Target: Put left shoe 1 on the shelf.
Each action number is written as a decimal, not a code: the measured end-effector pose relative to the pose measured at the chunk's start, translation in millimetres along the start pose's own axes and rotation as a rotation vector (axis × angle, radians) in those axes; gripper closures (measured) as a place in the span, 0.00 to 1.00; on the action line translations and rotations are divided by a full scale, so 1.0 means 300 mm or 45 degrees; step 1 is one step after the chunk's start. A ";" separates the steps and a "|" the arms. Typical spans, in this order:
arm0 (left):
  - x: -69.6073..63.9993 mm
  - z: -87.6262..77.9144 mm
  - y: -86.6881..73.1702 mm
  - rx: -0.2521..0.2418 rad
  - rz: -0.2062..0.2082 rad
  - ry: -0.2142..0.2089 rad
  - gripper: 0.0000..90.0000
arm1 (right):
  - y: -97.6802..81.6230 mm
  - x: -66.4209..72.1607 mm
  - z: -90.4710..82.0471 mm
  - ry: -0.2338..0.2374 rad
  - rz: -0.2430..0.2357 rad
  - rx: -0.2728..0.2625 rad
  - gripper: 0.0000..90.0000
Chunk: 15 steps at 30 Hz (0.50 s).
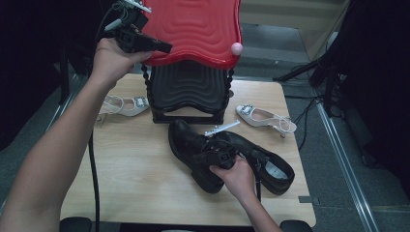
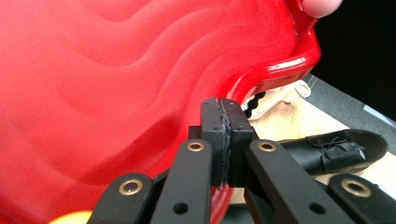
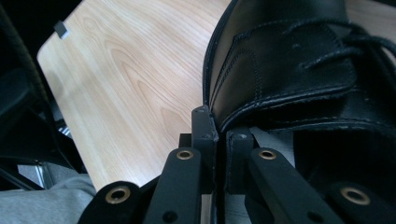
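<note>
Shoes are going into the box, and you are only starting: your left gripper (image 1: 162, 47) is pinching the red lid's (image 1: 198, 26) rim, holding it raised above the black box (image 1: 188, 89). Your right gripper (image 3: 219, 135) is clamping one black shoe's (image 1: 191, 145) collar on the table (image 1: 140, 179). Both black shoes and both white sandals are waiting outside.

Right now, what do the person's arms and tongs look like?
Both arms are bare, no sleeves. The left tongs and right tongs are black, with flat square jaws on bars dotted with brass rivets. A black cable trails from the left one.
</note>
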<state>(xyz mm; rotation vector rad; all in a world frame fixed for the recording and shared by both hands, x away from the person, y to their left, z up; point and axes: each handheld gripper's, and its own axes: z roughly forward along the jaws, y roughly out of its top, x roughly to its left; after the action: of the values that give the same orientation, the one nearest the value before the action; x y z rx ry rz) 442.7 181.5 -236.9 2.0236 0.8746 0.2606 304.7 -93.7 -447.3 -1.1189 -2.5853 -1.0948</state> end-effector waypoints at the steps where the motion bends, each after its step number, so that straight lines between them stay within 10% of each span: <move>1: 0.004 0.004 0.000 0.011 0.004 0.008 1.00 | 0.002 0.003 -0.008 0.003 -0.005 0.006 0.97; 15: -0.001 0.023 0.003 0.022 0.007 0.029 1.00 | 0.060 0.073 -0.160 0.033 -0.085 -0.066 0.96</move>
<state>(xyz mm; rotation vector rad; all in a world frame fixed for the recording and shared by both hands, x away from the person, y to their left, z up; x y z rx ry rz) 446.2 176.4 -240.1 2.0428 0.8887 0.2803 293.2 -104.1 -393.8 -1.0283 -2.6065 -1.1884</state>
